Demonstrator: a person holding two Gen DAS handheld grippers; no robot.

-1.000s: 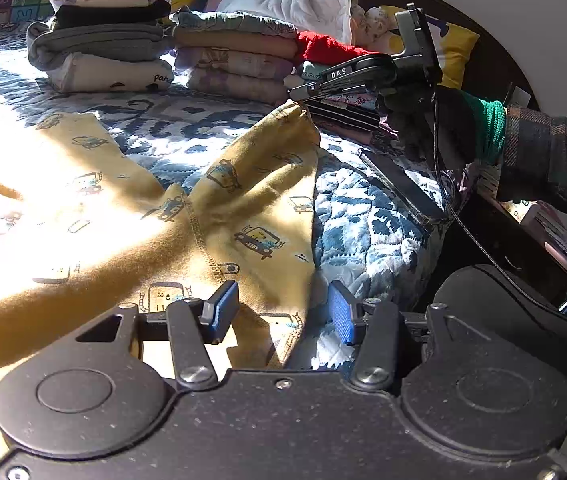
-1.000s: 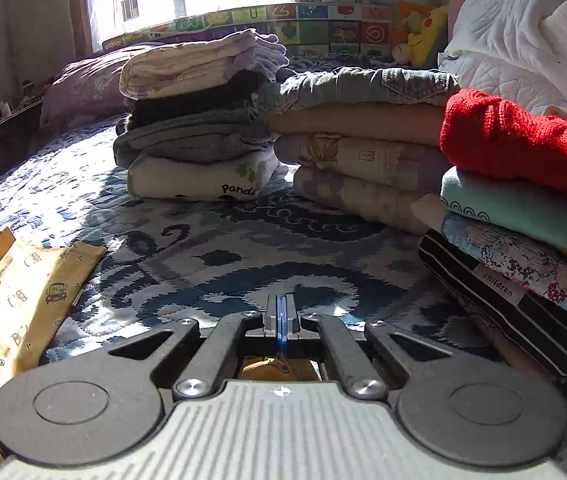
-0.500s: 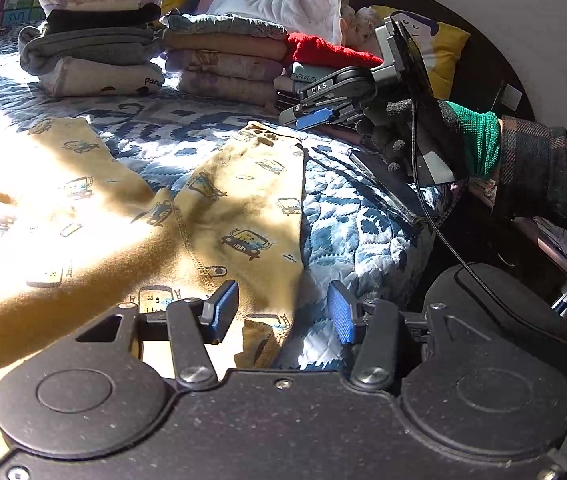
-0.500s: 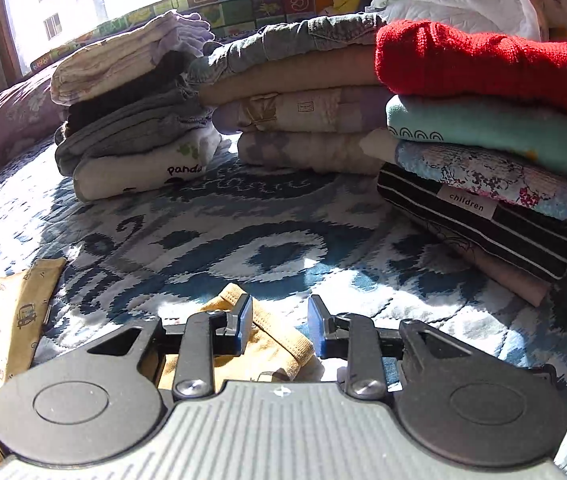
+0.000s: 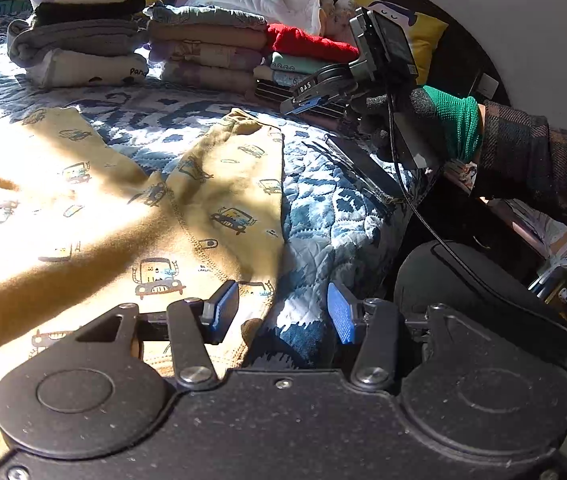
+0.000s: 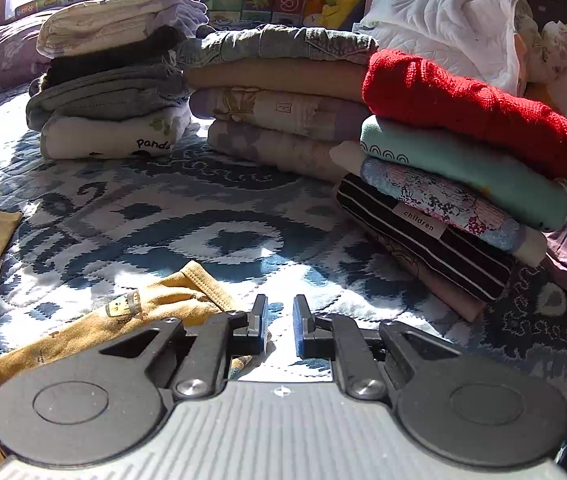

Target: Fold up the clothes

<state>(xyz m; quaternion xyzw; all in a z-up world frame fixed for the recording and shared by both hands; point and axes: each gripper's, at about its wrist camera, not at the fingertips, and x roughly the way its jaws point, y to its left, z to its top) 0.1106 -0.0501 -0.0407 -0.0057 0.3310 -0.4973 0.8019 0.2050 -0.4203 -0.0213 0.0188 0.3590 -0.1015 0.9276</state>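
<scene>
A yellow garment (image 5: 203,200) printed with small cars lies spread on the blue-and-white quilt (image 5: 323,216). My left gripper (image 5: 281,308) stands open just above the garment's near right edge, with nothing between its blue pads. In the left wrist view my right gripper (image 5: 297,105) hovers past the garment's far cuff, held by a green-gloved hand (image 5: 451,128). In the right wrist view the right gripper (image 6: 281,322) is open by a narrow gap over the quilt. The ribbed cuff (image 6: 203,280) lies loose just to its left.
Three stacks of folded clothes (image 6: 115,92) (image 6: 279,92) (image 6: 463,160) line the back of the bed, with white bedding (image 6: 443,12) behind. A dark flat object (image 5: 363,168) lies by the bed's right edge. A cable (image 5: 423,216) hangs from the right gripper.
My right gripper was shut on the yellow cuff, then opened and let it drop onto the quilt. It has since drawn back a little. The left gripper has stayed open, almost still.
</scene>
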